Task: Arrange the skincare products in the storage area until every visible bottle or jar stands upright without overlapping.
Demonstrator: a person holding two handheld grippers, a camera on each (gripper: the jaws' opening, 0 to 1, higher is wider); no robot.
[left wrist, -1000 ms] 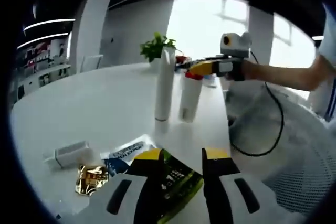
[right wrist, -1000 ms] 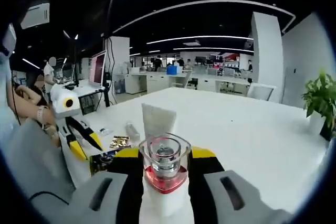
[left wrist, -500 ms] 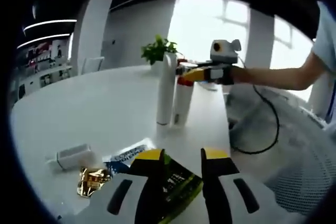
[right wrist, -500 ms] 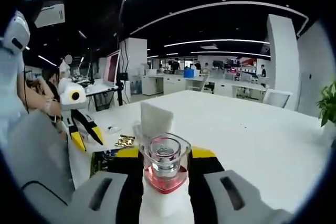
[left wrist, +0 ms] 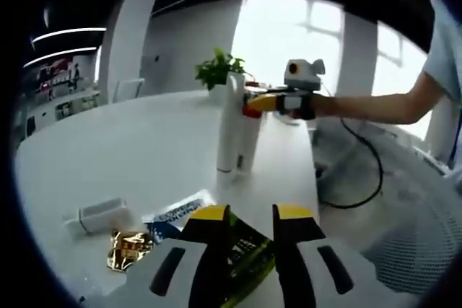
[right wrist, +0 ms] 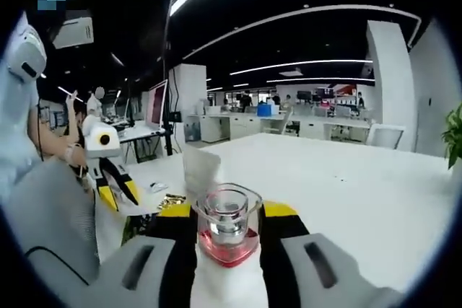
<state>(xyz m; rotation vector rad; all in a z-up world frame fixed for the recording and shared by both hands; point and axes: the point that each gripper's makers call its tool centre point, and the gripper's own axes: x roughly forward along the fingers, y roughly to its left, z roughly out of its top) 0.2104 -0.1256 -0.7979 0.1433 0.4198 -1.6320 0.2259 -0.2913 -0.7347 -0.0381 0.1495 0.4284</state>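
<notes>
Skincare products are partly sorted, as we judge it. Going left to right in the left gripper view, a small white box (left wrist: pixel 101 214) lies on its side on the white worktop (left wrist: pixel 144 142), a crumpled gold sachet (left wrist: pixel 128 245) sits just beside it, and a blue-and-white packet (left wrist: pixel 175 212) and a green packet (left wrist: pixel 245 250) lie flat near our left tool (left wrist: pixel 245 216). That tool holds nothing, and its jaws stand a narrow way apart over the green packet.

Farther back, a tall white tube (left wrist: pixel 231 122) stands upright. Touching or just beside it is the white bottle with the red collar (left wrist: pixel 249 141), which our right tool (left wrist: pixel 268 100) grips at the top; we cannot tell whether its base rests on the worktop.

In the right gripper view, the right tool is closed on that bottle's clear faceted cap.

We reckon one item stands, one is being set, and the box remains; whether the packets count we cannot tell.
</notes>
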